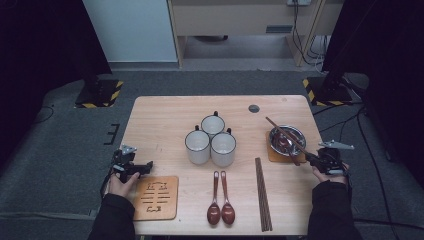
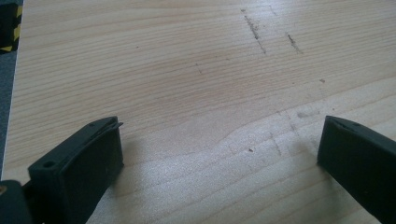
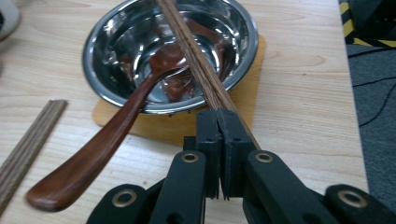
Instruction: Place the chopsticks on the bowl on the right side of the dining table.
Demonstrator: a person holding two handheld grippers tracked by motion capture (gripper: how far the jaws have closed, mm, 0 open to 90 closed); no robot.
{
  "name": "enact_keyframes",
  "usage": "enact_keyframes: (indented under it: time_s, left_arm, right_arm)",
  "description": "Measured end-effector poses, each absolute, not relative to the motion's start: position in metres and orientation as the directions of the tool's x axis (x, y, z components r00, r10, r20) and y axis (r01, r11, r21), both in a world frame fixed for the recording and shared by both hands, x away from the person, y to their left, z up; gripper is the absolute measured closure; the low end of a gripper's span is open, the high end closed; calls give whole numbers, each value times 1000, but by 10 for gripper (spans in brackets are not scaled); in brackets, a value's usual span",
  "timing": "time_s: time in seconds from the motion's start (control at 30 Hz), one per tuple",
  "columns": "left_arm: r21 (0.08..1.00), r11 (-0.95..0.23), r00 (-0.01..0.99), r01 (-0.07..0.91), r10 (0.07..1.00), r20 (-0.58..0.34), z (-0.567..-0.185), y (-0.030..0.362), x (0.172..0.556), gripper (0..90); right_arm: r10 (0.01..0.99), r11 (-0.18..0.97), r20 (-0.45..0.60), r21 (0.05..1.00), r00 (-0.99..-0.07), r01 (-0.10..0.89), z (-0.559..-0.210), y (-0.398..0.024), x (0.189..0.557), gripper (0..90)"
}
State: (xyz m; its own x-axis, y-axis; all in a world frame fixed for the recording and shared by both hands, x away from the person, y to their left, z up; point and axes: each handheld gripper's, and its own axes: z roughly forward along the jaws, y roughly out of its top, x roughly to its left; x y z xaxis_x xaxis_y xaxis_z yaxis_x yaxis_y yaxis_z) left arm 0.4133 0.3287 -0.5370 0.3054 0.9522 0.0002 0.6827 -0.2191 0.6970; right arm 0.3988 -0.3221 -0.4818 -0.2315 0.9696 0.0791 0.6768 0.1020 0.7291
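- Right tongs: pressed together, pinching the near end of a pair of chopsticks; also seen at the counter's right edge, about 3 o'clock.
- Chopsticks in grip: long axis runs from the tongs toward 11 o'clock, across the bowl's mouth, far tips beyond the far rim. Striped brown wood, slim, square-sectioned.
- Steel bowl: directly ahead of the right tongs at 12 o'clock; polished, mirror-bright, round, shallow.
- Wooden spoon: head down in the bowl, handle leaning over the near rim toward 7 o'clock; glossy red-brown, smooth.
- Coaster: under the bowl; thin pale wood, rounded corners.
- Judgement: lowering the pair to rest depends on that 11 o'clock line; right hand far nearer than the left.
- Left tongs: spread wide, nothing between, over bare light-grained counter; placed near 9 o'clock.
- Further out: three white mugs, two spare spoons, a second chopstick pair, a cut-out trivet.
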Motion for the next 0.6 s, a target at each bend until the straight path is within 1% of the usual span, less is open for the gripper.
enact_keyframes:
  time_s: [0.6]
  left_arm:
    - [697,-220,306,683,952,1,-537,329,413,0]
  right_arm:
    - [981,92,44,749,-187,656,-485,-326,408,857]
